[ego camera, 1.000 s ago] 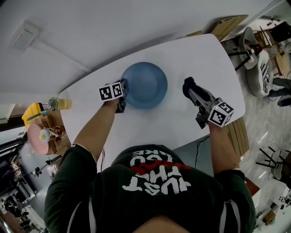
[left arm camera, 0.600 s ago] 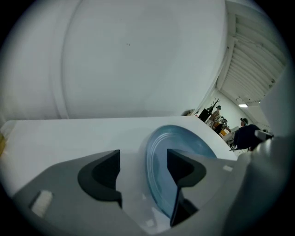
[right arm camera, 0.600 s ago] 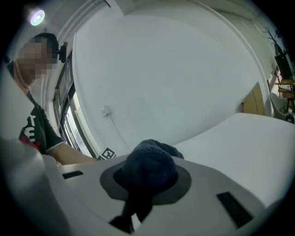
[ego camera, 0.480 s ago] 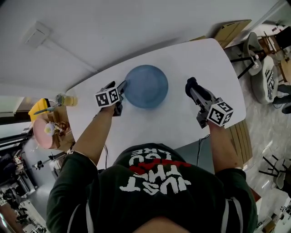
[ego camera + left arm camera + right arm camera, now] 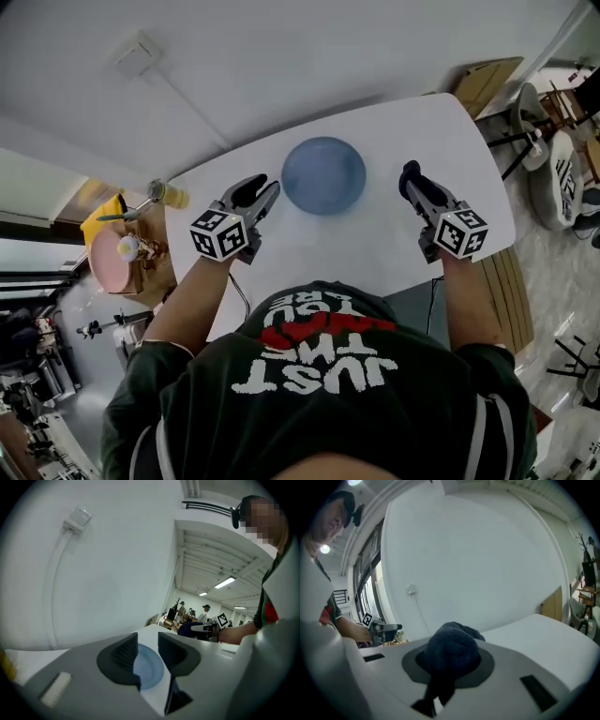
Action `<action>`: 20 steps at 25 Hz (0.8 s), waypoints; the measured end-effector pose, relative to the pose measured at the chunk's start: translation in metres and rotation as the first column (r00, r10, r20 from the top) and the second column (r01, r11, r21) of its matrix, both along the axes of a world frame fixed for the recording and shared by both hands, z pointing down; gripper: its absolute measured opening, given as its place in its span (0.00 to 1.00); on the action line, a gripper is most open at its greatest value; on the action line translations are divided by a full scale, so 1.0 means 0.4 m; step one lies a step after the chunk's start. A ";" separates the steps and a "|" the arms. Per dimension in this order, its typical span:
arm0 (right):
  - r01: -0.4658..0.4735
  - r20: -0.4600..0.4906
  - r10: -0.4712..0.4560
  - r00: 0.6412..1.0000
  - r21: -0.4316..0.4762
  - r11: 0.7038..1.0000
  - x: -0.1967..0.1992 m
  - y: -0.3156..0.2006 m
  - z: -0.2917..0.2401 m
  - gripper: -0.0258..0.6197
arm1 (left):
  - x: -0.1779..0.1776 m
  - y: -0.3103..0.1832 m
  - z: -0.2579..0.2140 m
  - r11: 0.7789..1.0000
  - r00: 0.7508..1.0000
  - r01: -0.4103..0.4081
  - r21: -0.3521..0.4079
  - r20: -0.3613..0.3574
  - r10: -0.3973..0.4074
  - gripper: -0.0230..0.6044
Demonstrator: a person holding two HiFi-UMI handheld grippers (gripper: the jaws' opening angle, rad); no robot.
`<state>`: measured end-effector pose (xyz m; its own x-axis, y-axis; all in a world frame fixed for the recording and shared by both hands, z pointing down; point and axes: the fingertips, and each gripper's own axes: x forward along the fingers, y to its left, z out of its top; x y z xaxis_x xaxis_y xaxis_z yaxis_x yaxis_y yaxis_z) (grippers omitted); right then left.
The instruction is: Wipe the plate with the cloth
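A round blue plate [image 5: 323,175] lies on the white table [image 5: 375,248]; the left gripper view shows the plate [image 5: 149,670] past its jaws. My left gripper [image 5: 260,188] hangs above the table, left of the plate and apart from it. Its jaws have just been closing, and nothing is between them [image 5: 147,651]. Right of the plate, my right gripper [image 5: 412,184] is shut on a bunched dark blue cloth [image 5: 409,172]. The cloth [image 5: 453,646] bulges out of the jaws in the right gripper view, and the right gripper [image 5: 452,662] is held off the plate.
A bottle [image 5: 170,195] stands at the table's left end. A yellow object [image 5: 101,216] and a pink one [image 5: 111,264] sit on a cart beside it. Cardboard [image 5: 483,78] leans at the far right corner, with chairs [image 5: 561,141] beyond. A wall runs behind the table.
My left gripper let go of the plate's left rim, then rose and drew back to the left. The plate stayed on the table. The right gripper lifted slightly with the cloth.
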<state>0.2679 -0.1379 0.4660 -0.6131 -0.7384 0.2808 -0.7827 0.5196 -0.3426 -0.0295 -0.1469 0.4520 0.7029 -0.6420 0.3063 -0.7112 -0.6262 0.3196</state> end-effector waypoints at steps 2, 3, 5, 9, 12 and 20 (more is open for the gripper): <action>-0.045 -0.024 0.046 0.999 0.009 0.999 -0.029 0.033 -0.017 0.12 | -0.026 0.030 -0.033 0.999 0.999 -0.015 0.030 -0.031 0.016 0.13; -0.071 -0.031 0.071 0.997 0.007 0.997 -0.042 0.052 -0.022 0.12 | -0.039 0.046 -0.042 0.999 0.999 -0.020 0.038 -0.048 0.022 0.06; -0.118 -0.042 0.118 0.992 -0.004 0.993 -0.064 0.090 -0.031 0.12 | -0.055 0.078 -0.057 0.997 0.996 -0.047 0.057 -0.072 0.051 0.05; -0.173 -0.078 0.171 0.982 -0.011 0.985 -0.083 0.139 -0.052 0.12 | -0.068 0.110 -0.095 0.991 0.991 -0.087 0.103 -0.091 0.096 0.05; -0.200 -0.087 0.197 0.976 -0.017 0.980 -0.087 0.162 -0.064 0.12 | -0.077 0.128 -0.103 0.991 0.988 -0.089 0.102 -0.115 0.101 0.05; -0.182 -0.115 0.180 0.977 -0.007 0.983 -0.117 0.173 -0.082 0.12 | -0.083 0.138 -0.097 0.994 0.989 -0.081 0.080 -0.120 0.090 0.05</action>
<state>0.2210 -0.0688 0.4330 -0.4332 -0.8287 0.3544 -0.8975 0.3605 -0.2542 -0.0628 -0.0918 0.4131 0.7858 -0.5954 0.1674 -0.6118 -0.7084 0.3520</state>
